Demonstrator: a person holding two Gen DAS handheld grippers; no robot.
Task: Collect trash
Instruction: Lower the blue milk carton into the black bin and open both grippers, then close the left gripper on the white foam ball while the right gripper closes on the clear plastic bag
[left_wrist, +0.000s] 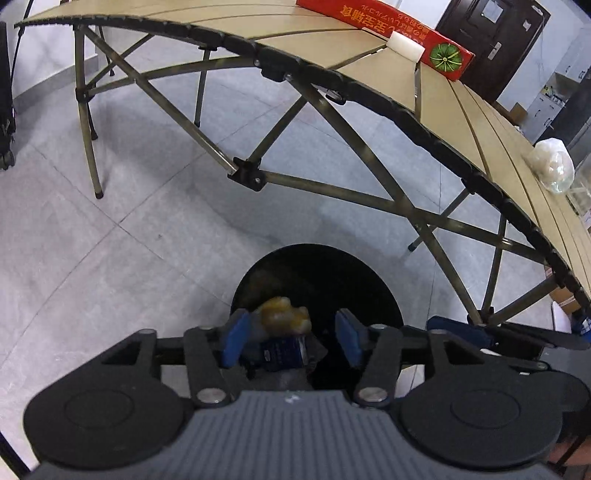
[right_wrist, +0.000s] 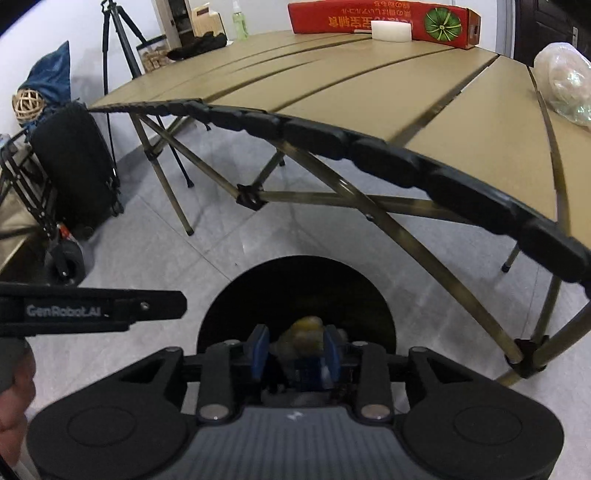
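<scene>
In the left wrist view, the left gripper (left_wrist: 291, 338) hangs over the dark mouth of a round black bin (left_wrist: 317, 280) on the grey tiled floor (left_wrist: 122, 236), its blue-padded fingers (left_wrist: 234, 338) spread wide. A crumpled yellowish wad of trash (left_wrist: 282, 314) sits just beside the left pad; the right pad stands clear of it, so nothing pinches it, though whether the wad still touches the left pad cannot be told. Beyond, the tan slatted bench (left_wrist: 436, 96) arcs across the top of the view — on it a red carton (left_wrist: 384, 33), a white block (left_wrist: 404, 44) just in front of the carton, and a clear plastic bag (left_wrist: 552, 164) near the right edge. In the right wrist view, the right gripper (right_wrist: 295, 352) also points down over the same bin (right_wrist: 295, 295), its fingers (right_wrist: 258, 350) only partly apart with a second yellowish wad (right_wrist: 304, 332) between them; the picture is too blurred to say whether the pads press on it. At the left, a hand (right_wrist: 14, 402) holds the other gripper's handle — black, with lettering.
</scene>
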